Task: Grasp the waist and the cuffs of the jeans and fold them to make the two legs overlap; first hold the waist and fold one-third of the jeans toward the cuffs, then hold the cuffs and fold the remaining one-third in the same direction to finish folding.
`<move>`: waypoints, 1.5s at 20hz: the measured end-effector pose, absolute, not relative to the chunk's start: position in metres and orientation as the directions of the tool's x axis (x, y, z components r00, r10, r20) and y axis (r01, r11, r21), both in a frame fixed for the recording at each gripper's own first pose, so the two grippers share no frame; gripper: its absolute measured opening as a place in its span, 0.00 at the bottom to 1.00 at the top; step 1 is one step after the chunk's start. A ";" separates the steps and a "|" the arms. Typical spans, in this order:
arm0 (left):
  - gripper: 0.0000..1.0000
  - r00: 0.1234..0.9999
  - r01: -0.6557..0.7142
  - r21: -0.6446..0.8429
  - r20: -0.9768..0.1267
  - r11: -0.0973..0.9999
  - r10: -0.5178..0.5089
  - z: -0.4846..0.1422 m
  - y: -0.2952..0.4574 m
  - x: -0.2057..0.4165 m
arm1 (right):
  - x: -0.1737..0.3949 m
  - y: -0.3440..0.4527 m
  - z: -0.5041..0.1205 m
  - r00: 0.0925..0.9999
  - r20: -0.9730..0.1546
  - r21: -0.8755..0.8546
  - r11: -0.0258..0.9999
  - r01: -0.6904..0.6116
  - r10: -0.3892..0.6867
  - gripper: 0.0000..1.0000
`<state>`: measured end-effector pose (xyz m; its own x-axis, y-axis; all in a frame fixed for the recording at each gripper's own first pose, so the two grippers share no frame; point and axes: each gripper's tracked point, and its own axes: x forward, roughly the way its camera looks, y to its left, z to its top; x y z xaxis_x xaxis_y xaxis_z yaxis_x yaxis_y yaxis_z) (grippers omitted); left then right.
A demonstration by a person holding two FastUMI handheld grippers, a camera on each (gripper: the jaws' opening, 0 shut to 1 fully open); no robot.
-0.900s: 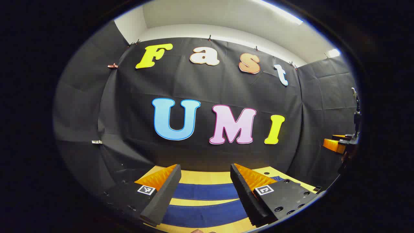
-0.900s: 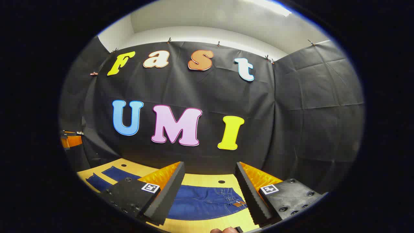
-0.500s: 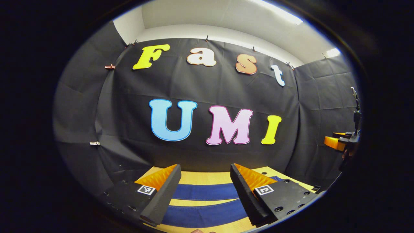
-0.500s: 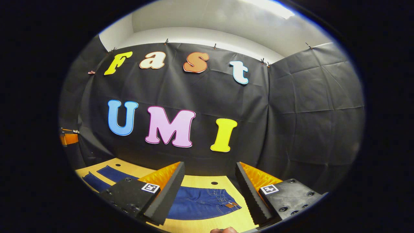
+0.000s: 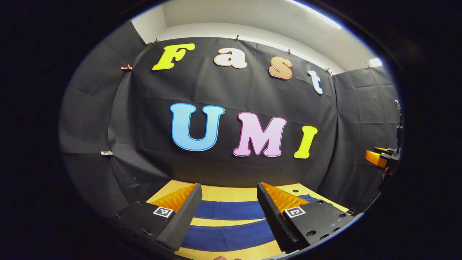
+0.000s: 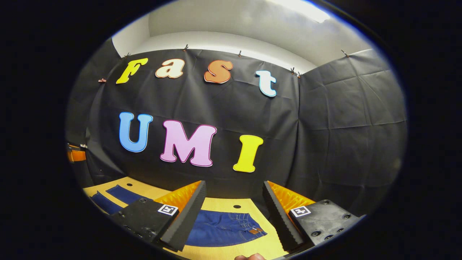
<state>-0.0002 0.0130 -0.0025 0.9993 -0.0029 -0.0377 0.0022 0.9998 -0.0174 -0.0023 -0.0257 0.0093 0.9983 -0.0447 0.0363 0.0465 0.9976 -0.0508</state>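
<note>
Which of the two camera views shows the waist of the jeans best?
The right gripper view: the waist lies flat on the table between the open fingers of the right gripper, with its seams plain to see. The left gripper view shows the two legs as blue bands under the left gripper.

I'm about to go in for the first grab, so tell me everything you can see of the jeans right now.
The jeans are dark blue denim, lying flat and unfolded on the light wooden table. In the right gripper view the waist end lies between the open right tool, with stitched pockets and a small brown patch. In the left gripper view the two legs run as separate parallel bands with table showing between them, under the open left tool. Neither tool touches the fabric.
</note>
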 end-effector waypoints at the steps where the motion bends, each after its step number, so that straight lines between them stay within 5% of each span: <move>1: 0.96 0.999 0.019 -0.012 -0.036 1.000 -0.019 -0.002 0.012 0.000 | 0.000 -0.028 0.010 0.999 0.038 -0.065 0.997 0.041 -0.039 0.96; 8: 0.96 0.965 0.246 0.144 -0.126 0.959 -0.228 -0.039 0.022 -0.007 | 0.025 -0.045 -0.004 0.999 0.019 -0.097 0.995 0.027 -0.026 0.97; 13: 0.97 0.857 0.475 0.259 -0.353 0.841 -0.375 -0.112 0.030 0.008 | 0.060 -0.064 -0.097 0.982 -0.187 -0.206 0.977 -0.060 0.021 0.97; 20: 0.96 0.651 0.674 0.382 -0.712 0.633 -0.264 -0.239 0.092 0.039 | 0.126 -0.037 -0.233 0.874 -0.392 -0.468 0.756 -0.457 0.285 0.98; 24: 0.95 0.387 0.838 0.282 -0.911 0.467 -0.144 -0.332 0.127 -0.003 | 0.123 -0.027 -0.328 0.735 -0.571 -0.421 0.639 -0.644 0.365 0.98; 30: 0.94 0.185 0.918 0.157 -0.982 0.365 -0.044 -0.382 0.178 -0.022 | 0.103 -0.052 -0.425 0.494 -0.789 -0.354 0.388 -0.851 0.364 0.98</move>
